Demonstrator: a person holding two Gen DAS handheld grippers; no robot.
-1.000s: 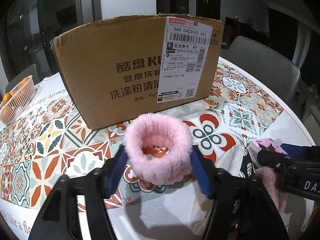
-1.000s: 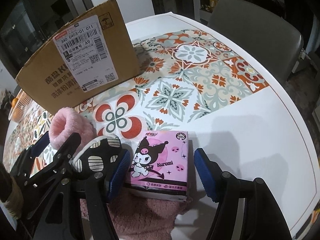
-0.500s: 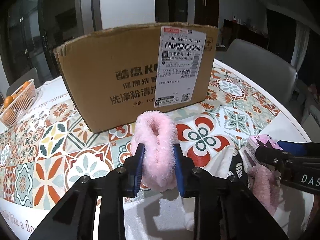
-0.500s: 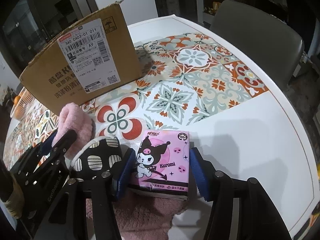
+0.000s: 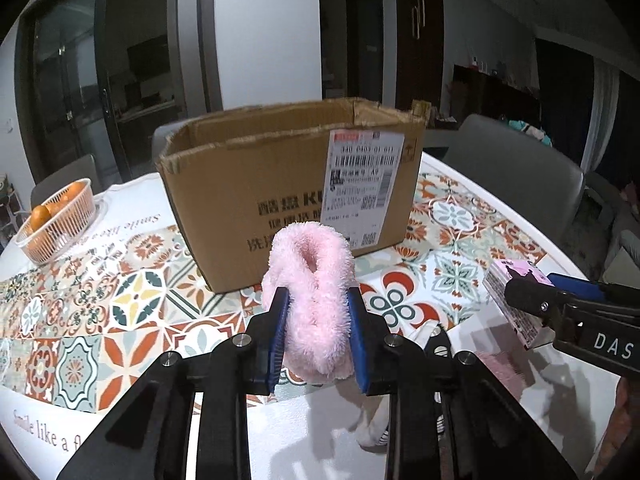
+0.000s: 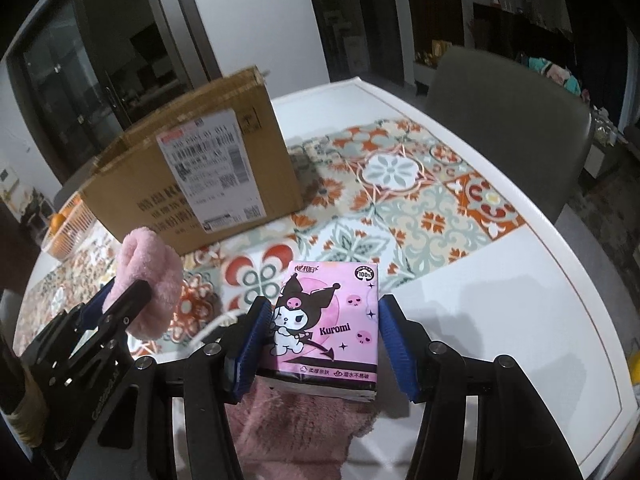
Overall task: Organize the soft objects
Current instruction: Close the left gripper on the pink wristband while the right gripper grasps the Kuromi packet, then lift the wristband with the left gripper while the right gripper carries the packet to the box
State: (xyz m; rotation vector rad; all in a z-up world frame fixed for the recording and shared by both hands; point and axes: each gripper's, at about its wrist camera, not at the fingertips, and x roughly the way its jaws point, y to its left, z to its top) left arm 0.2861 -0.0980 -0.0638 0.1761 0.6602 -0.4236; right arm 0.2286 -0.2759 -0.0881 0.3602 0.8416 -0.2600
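Note:
My left gripper (image 5: 318, 336) is shut on a fluffy pink headband (image 5: 310, 280) and holds it squeezed flat above the table, in front of the open cardboard box (image 5: 288, 184). The headband also shows in the right wrist view (image 6: 148, 280). My right gripper (image 6: 326, 340) is shut on a pink Kuromi tissue pack (image 6: 332, 316), lifted off the table. The pack shows at the right of the left wrist view (image 5: 516, 292). The box stands behind it in the right wrist view (image 6: 192, 172).
A pink towel (image 6: 296, 424) lies under my right gripper. A black-and-white patterned soft item (image 5: 400, 420) lies below my left gripper. A basket of oranges (image 5: 56, 220) stands at the far left. A grey chair (image 6: 504, 116) stands past the table's right edge (image 6: 580, 280).
Both grippers closed, the left on the headband and the right on the tissue pack. Both then rose off the table with their loads, and the box's open top came into view.

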